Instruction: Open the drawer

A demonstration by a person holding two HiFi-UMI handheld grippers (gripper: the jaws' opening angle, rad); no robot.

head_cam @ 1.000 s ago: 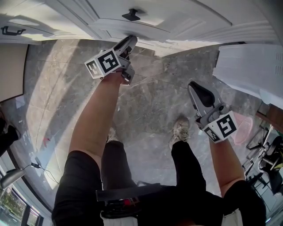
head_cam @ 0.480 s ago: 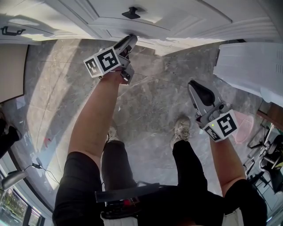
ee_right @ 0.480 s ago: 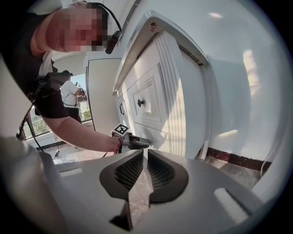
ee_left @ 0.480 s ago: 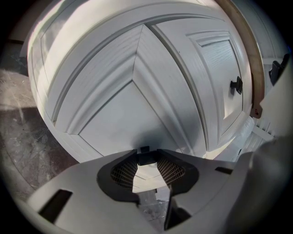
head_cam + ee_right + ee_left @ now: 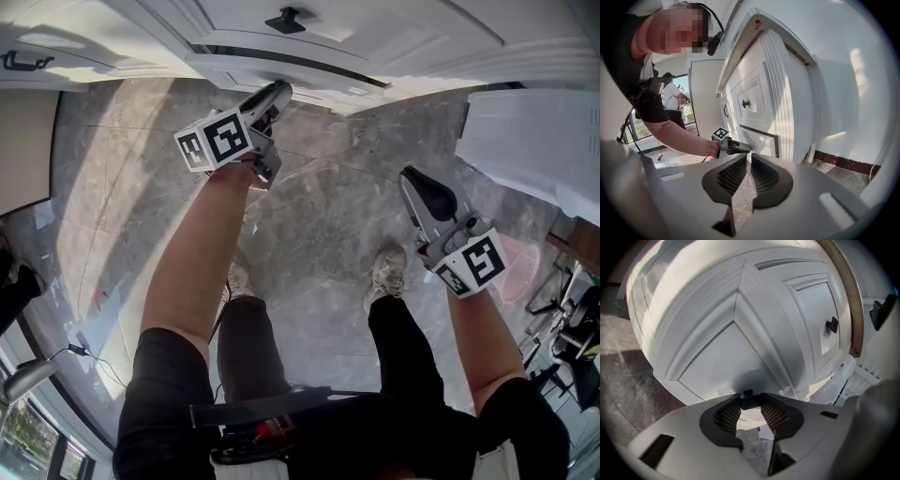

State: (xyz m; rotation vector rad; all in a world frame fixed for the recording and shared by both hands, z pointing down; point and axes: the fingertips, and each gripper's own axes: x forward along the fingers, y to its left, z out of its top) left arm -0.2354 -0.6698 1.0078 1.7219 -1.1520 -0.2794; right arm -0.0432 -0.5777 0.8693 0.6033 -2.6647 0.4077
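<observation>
The left tongs (image 5: 749,408) grip the small black knob (image 5: 747,402) of the white lower drawer (image 5: 715,369) straight ahead of them. The right tongs (image 5: 749,165) hang empty, nearly closed. The drawer looks rigid and likely slides easily; the hard, smooth knob is the only hold.

Drawer (image 5: 717,366) white, knob (image 5: 748,402) black; floor (image 5: 319,216) grey with pale marbled veining; marker cube (image 5: 216,141) black-and-white squares.
</observation>
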